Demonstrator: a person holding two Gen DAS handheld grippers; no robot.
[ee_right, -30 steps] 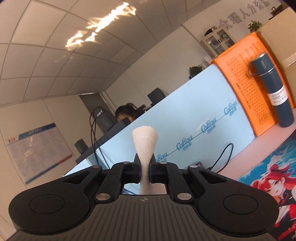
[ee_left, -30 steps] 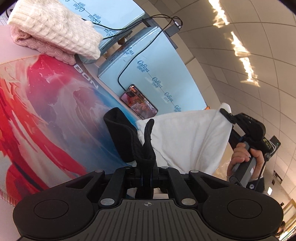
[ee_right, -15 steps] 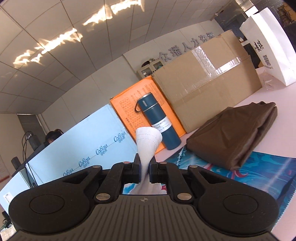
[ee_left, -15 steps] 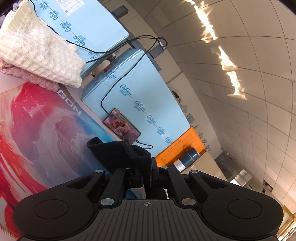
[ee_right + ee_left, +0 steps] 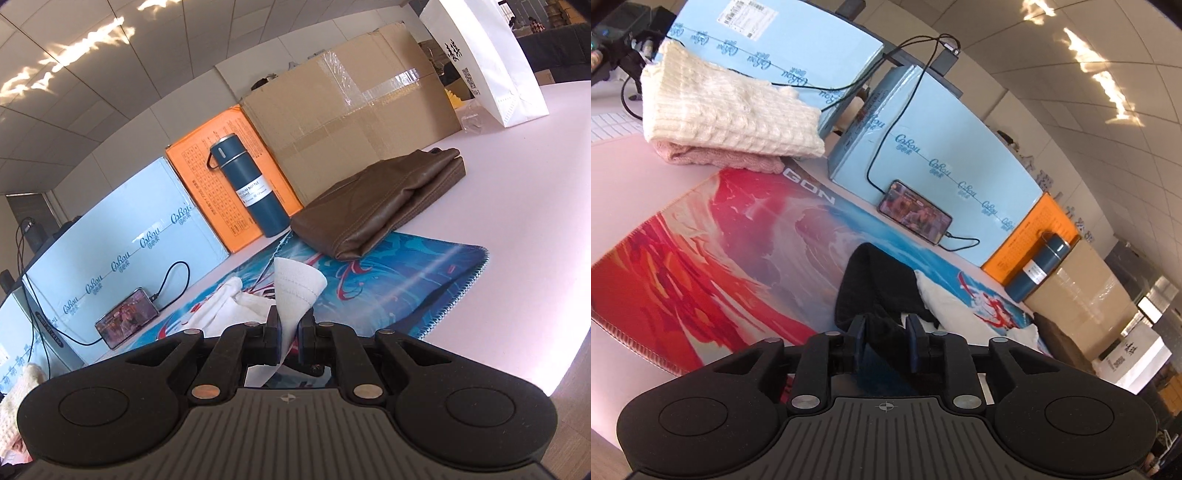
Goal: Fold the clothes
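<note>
Right gripper (image 5: pixel 290 341) swung down to the mat (image 5: pixel 424 273), pinching white cloth (image 5: pixel 295 291) | left gripper (image 5: pixel 885 341) just opened, black fabric (image 5: pixel 875 288) loose between jaws, ahead.

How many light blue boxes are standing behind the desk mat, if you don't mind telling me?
2: one light blue box behind the phone, another behind the folded knitwear. More may be hidden.

The desk mat (image 5: pixel 746 236) bore the letters "GON". The pale blue boxes (image 5: pixel 945 155) repeated one script logo, and the dark blue flask (image 5: pixel 251 184) read "VACUUM BOTTLE".
</note>
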